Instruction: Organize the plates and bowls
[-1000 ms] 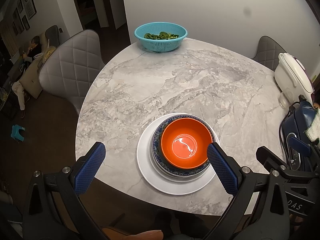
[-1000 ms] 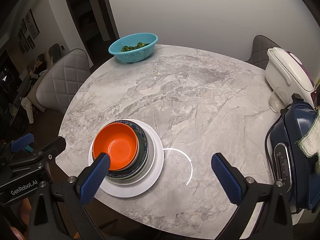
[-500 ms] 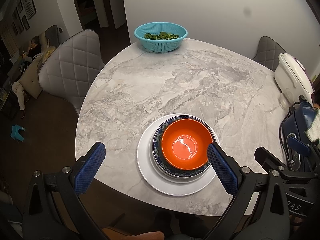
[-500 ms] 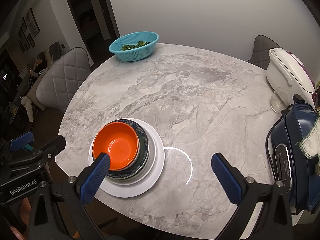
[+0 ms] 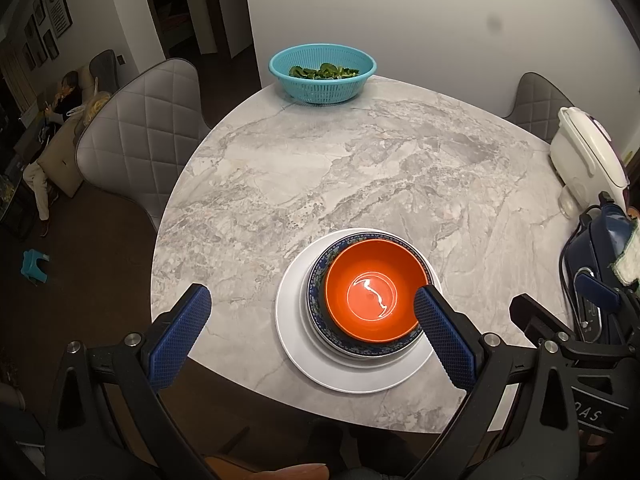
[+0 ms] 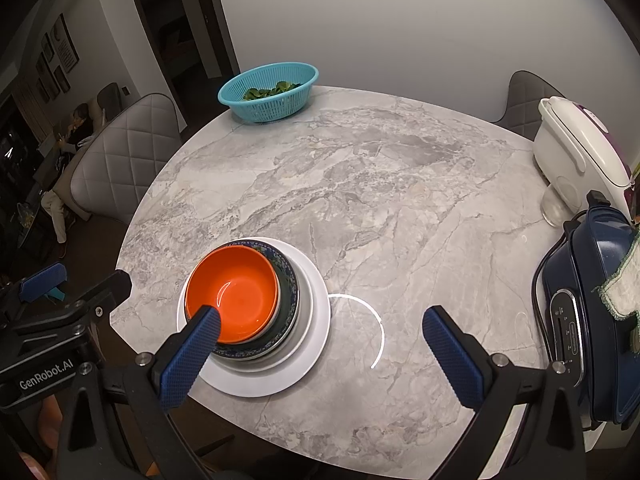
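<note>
At inspection the orange bowl (image 5: 374, 294) sat nested in the blue-patterned bowl (image 5: 320, 280) on the white plate (image 5: 294, 336) near the marble table (image 5: 320, 160) edge, stacking apparently complete, both left gripper (image 5: 312, 336) and right gripper (image 6: 324, 354) spread wide and empty, next move likely withdrawal.

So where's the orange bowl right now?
The orange bowl sits on top of the stack, inside the blue patterned bowl on the white plate, near the table's front edge.
</note>
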